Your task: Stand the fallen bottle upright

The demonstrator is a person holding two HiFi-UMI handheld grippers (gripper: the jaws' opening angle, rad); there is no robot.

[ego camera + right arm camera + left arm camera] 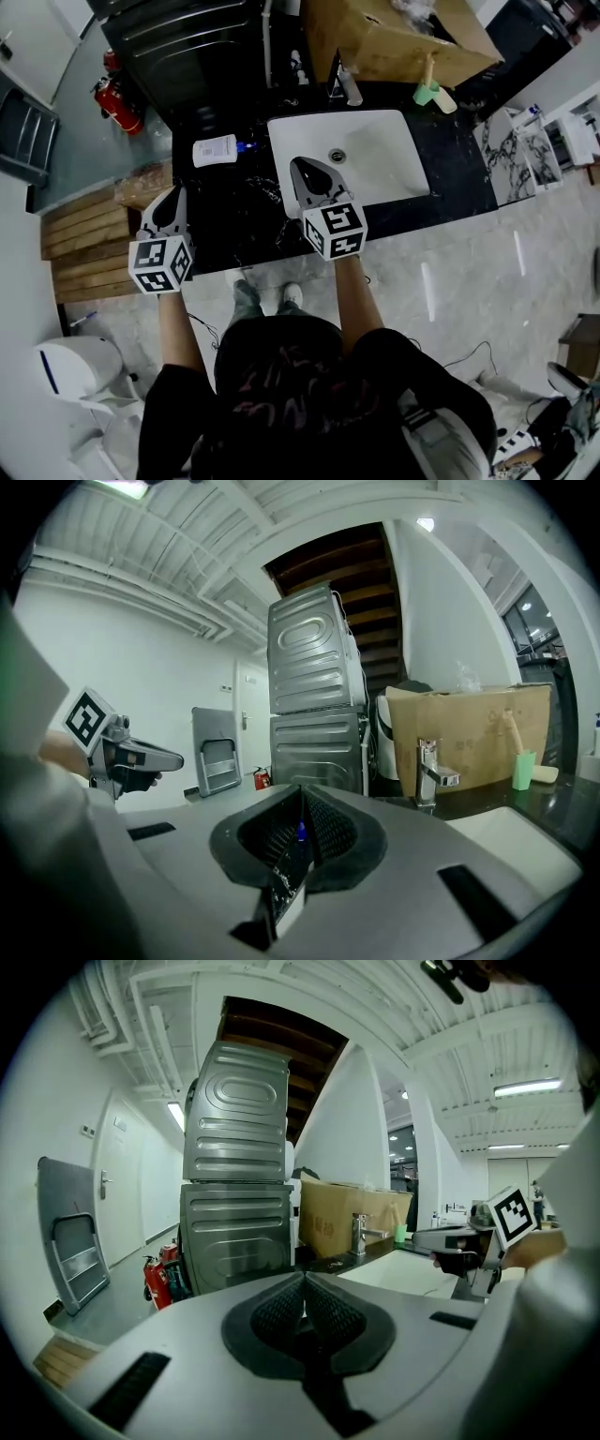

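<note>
Left claw (175, 194) and right claw (298, 165) both fully closed, holding nothing; bottle (217, 150) lies flat on black counter (234, 214), label print illegible.

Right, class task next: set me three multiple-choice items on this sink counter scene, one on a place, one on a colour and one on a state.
1. Where does the fallen bottle lie?
A. on the black counter, left of the sink
B. in the sink
C. in a gripper's jaws

2. What colour is its cap?
A. red
B. green
C. blue

3. How do the left gripper and the right gripper stand?
A. both open
B. both shut, empty
C. left shut on the bottle

Key:
1 A, the head view shows it on its side on the counter.
2 C, the cap shows blue.
3 B, each gripper view shows its jaws together, holding nothing.
</note>
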